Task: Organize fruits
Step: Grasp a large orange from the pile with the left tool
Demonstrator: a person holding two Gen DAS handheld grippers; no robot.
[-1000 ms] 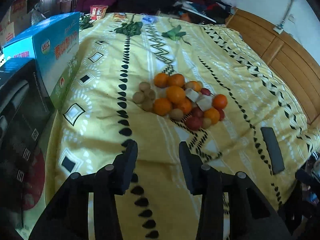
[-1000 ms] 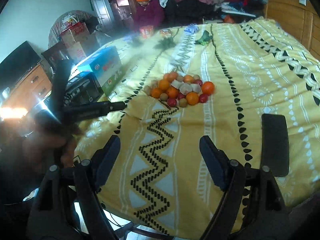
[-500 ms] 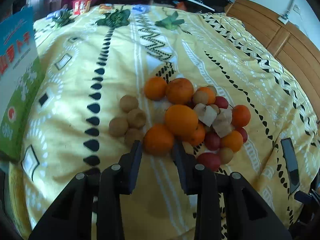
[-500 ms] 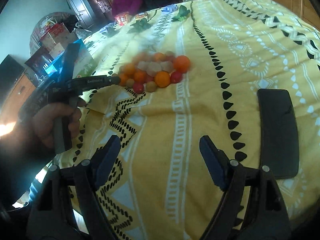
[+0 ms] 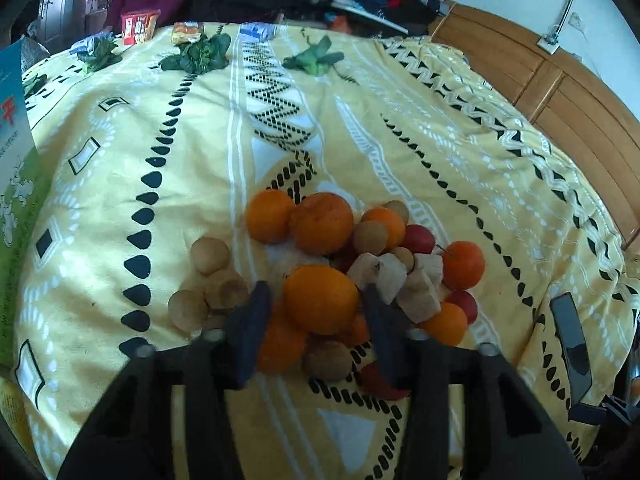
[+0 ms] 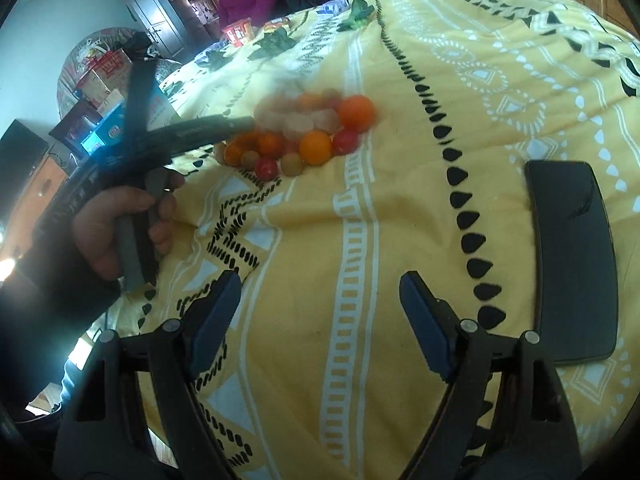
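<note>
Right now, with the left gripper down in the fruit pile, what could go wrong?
1. The left gripper, jaws opening, straddles an orange stacked on other fruit; closing could nudge the pile and send the brown fruits rolling across the soft bedspread.
2. Its right finger sits against the pale chunks and may squash them.

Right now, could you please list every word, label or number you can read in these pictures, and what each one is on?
None can be read.
Blue and green box: large printed characters, cut off at the edge.
Red snack packet: print too small.
Left gripper's handle: a pale marking, too blurred.
Stacked cartons: print blurred.
</note>
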